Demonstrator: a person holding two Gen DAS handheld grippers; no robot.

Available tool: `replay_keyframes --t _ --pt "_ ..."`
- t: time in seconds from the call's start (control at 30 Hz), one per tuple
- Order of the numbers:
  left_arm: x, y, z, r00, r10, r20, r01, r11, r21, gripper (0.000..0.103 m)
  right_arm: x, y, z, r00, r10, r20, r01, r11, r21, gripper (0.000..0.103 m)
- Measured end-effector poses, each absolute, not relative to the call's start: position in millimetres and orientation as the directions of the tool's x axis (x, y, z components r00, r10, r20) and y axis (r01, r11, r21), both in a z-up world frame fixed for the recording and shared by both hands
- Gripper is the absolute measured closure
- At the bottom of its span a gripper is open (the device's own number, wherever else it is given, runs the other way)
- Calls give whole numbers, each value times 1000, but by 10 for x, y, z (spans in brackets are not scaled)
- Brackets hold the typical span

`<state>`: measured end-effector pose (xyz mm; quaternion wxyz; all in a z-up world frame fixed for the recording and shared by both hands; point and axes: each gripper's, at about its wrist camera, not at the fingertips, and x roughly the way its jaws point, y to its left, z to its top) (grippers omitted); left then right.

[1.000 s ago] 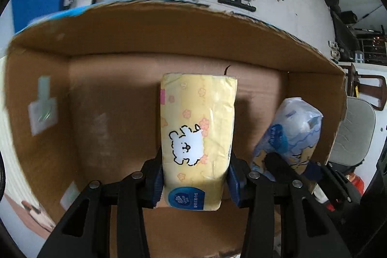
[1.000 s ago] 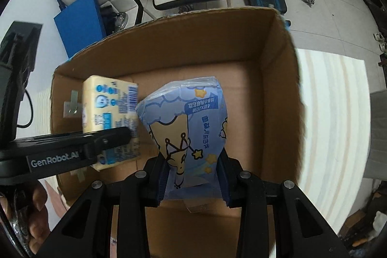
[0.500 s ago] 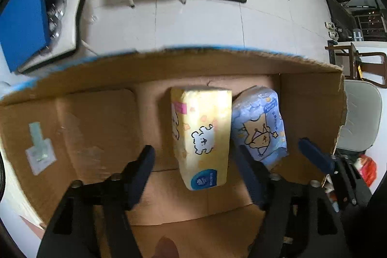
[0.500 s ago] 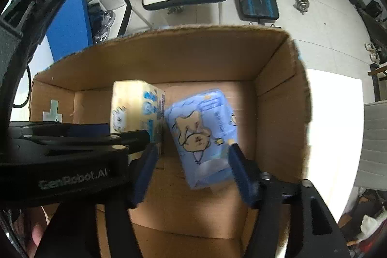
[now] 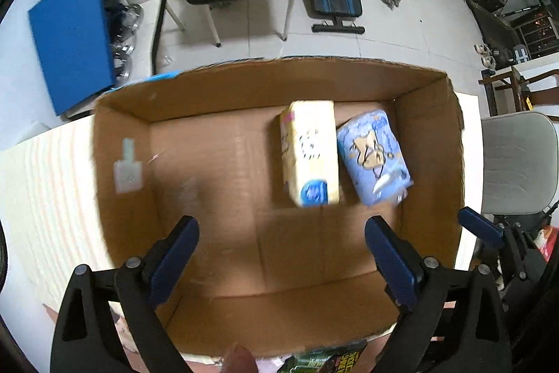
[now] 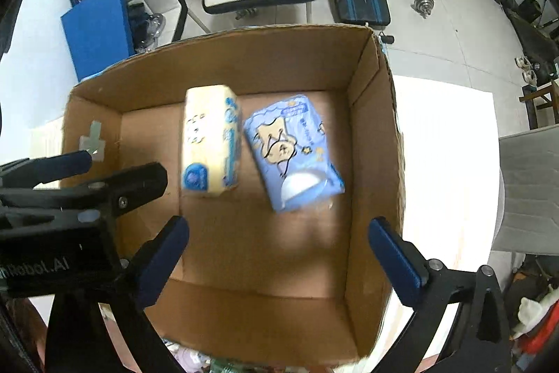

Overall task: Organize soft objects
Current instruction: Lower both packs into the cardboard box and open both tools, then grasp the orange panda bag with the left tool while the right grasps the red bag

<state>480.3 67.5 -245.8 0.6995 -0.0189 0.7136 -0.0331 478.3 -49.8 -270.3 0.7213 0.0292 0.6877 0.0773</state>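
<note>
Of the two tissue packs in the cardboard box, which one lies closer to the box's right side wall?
The blue tissue pack, printed with a cartoon star figure; the yellow tissue pack lies to its left, nearer the box's middle.

A pale wood-grain table (image 5: 45,184) carries an open cardboard box (image 5: 129,114). On the box floor, toward its right, a yellow tissue pack (image 5: 309,145) and a blue tissue pack (image 5: 375,158) lie side by side.

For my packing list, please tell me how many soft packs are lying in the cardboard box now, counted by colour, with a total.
Yellow tissue pack: 1
Blue tissue pack: 1
Total in the cardboard box: 2
</note>
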Motion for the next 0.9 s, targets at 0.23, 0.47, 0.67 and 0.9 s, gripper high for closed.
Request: replay_keyframes --t 0.23,0.47,0.67,0.9 --pt "4087 890 -1772 146 -2 -989 -56 998 -10 6 4160 -516 -2230 103 165 -981 -109 982 154 0" --pt "3018 1200 -1771 173 104 -980 -140 987 80 6 3137 -643 -2125 123 164 -979 -106 983 151 0" --pt "2505 1422 -2735 -52 21 -998 -218 975 32 28 2707 -690 -2873 -26 198 -980 -6 980 198 12" --pt "2429 1498 -3587 -184 -13 -983 -255 966 35 32 2670 -479 -3489 -94 168 -981 7 986 168 25"
